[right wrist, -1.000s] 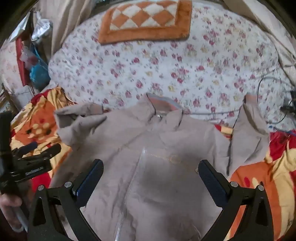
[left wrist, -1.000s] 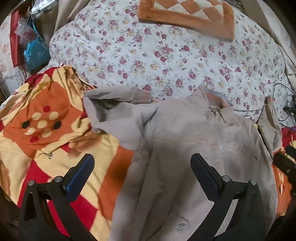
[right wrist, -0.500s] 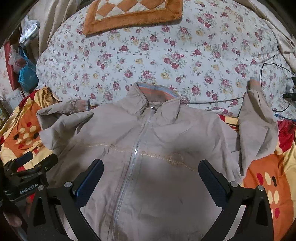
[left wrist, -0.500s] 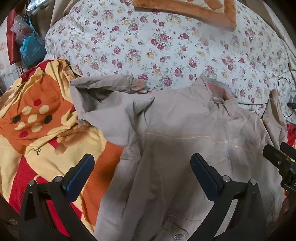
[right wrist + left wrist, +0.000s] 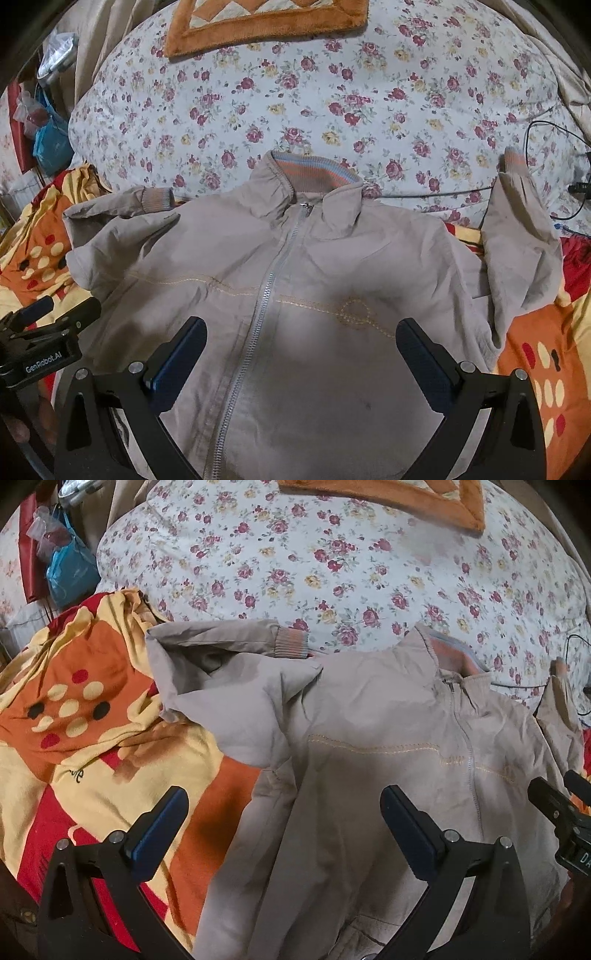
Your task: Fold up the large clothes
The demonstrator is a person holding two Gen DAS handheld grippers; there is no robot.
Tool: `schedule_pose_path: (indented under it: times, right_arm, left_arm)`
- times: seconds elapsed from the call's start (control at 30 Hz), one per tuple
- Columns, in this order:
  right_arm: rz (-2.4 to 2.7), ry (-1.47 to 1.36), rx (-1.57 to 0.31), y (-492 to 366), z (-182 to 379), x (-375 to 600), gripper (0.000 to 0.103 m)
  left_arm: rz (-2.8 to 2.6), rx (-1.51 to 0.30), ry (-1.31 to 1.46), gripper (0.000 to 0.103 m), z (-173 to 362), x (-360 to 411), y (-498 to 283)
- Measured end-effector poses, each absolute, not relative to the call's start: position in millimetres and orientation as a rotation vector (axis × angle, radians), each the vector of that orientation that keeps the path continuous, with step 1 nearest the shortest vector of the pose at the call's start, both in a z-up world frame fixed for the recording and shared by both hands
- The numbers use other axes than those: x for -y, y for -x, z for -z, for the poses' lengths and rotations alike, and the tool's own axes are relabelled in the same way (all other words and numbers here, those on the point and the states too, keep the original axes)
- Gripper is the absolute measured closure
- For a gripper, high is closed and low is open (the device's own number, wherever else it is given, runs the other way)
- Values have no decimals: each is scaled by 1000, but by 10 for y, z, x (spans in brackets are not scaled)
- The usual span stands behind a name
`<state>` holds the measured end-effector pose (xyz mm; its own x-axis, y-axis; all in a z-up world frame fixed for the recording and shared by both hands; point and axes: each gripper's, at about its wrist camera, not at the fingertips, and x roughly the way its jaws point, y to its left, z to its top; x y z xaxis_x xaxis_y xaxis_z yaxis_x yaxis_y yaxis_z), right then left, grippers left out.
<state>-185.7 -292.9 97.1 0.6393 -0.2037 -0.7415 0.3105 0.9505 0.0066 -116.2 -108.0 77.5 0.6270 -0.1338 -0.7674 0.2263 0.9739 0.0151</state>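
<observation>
Folding not yet begun: beige zip jacket (image 5: 295,295) laid front-up on the bed, over the orange-and-red blanket (image 5: 92,738), collar (image 5: 314,177) reaching onto the floral quilt (image 5: 332,96). Long axis running from hem, nearest both cameras, up to collar, zipper (image 5: 269,280) closed along it and leaning slightly to the jacket's wearer-left toward the top. Left gripper (image 5: 282,812) wide open, gripping nothing, hovering above the jacket's left edge where cloth meets blanket. Right gripper (image 5: 301,343) likewise spread wide and empty, poised over the chest, straddling the zipper and the stitched circle. Left sleeve (image 5: 221,664) already doubled back on itself beside the shoulder, cuff pointing toward the collar; right sleeve (image 5: 517,229) angled up alongside the body, cuff resting on the quilt. Likely next: closing on a sleeve or side edge and bringing it across the front, probably smoothing the crumpled left sleeve first.
</observation>
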Motion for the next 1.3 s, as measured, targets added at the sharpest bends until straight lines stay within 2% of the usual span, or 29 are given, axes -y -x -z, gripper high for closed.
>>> schedule_pose_path:
  times: [1.3]
  right_arm:
    - [294,-108,-882,1782,-767,2885,0]
  left_arm:
    - [176,-904,-105,0,-597,1029,1099]
